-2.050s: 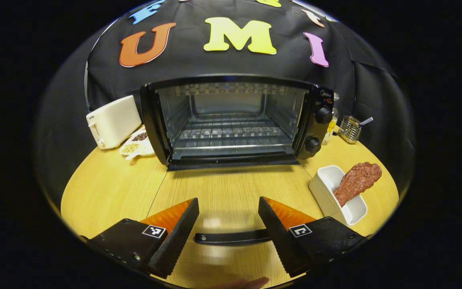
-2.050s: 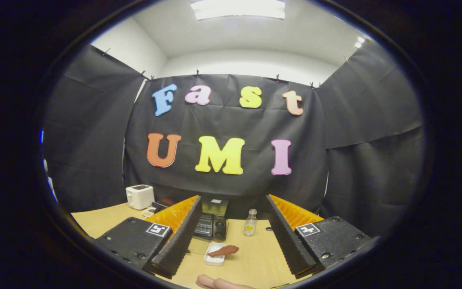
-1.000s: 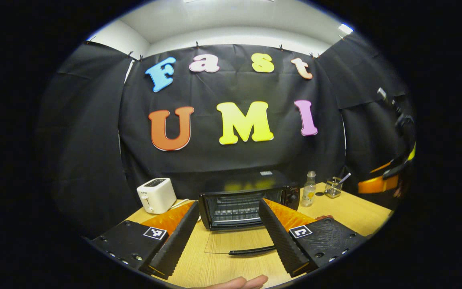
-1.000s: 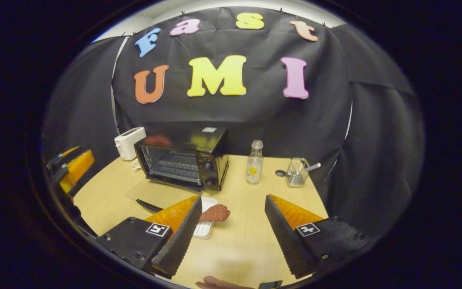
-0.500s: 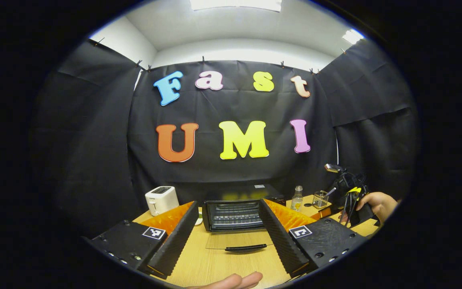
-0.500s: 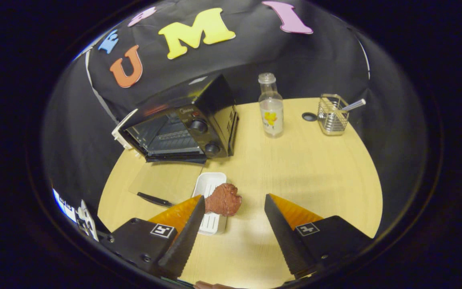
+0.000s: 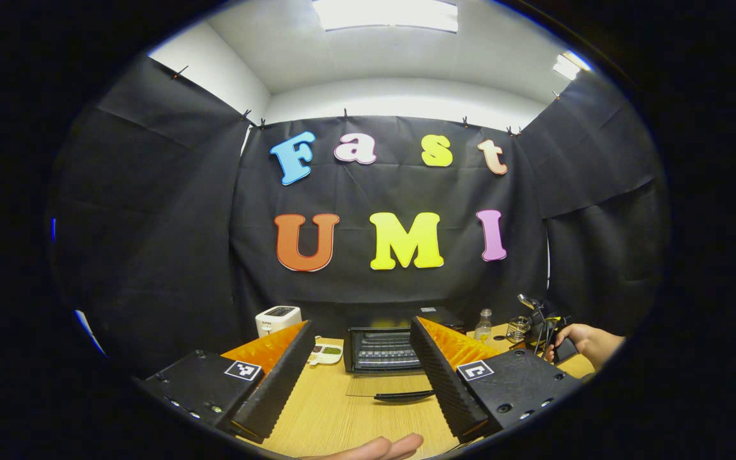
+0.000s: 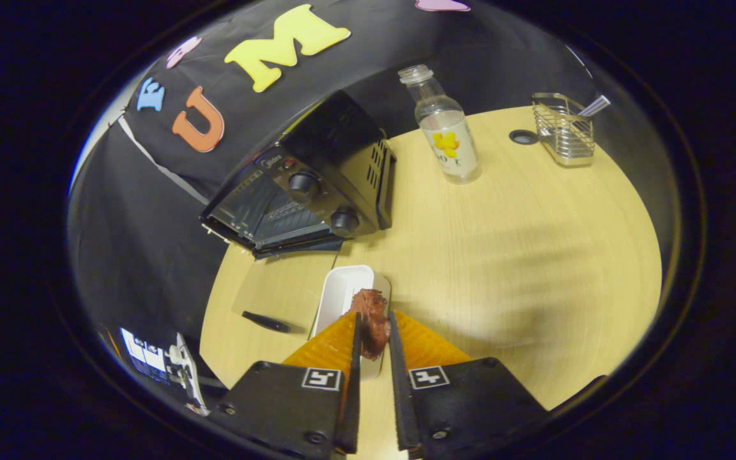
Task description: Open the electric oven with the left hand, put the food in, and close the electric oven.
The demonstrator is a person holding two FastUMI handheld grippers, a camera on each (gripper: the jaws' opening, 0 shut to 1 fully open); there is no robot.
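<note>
Right tool [image 8: 373,348] nearly closed on the food [image 8: 371,319], a brown lumpy piece at six o'clock in the right gripper view, both fingers against its near end. Food resting half in, half over the near rim of a white tray [image 8: 341,295] on the table [image 8: 502,255]; nothing else visible in the tray. Looks like a firm, light, rough-skinned drumstick shape, so probably little slip, though a grip this close to one end may let the far end droop or swing; a hold nearer the middle likely steadier.

Oven [image 8: 307,191] at eleven o'clock from the tray, well apart, door [image 8: 278,291] folded down flat on the table with its black handle [image 8: 266,321] at the near edge. Wire rack inside, apparently bare. Bottle [image 8: 444,131] at one o'clock, cap off, contents hard to tell. Wire basket [image 8: 563,131] at two o'clock with a utensil sticking out.

Left tool [image 7: 361,377] wide, gripping nothing, held back and high above the table in the left gripper view. Oven [image 7: 384,348] at twelve o'clock between its fingers, toaster [image 7: 277,318] at eleven, a small divided dish [image 7: 324,352] just beside it holding bits too small to name. A hand [image 7: 582,345] at three o'clock, holding the other tool.
</note>
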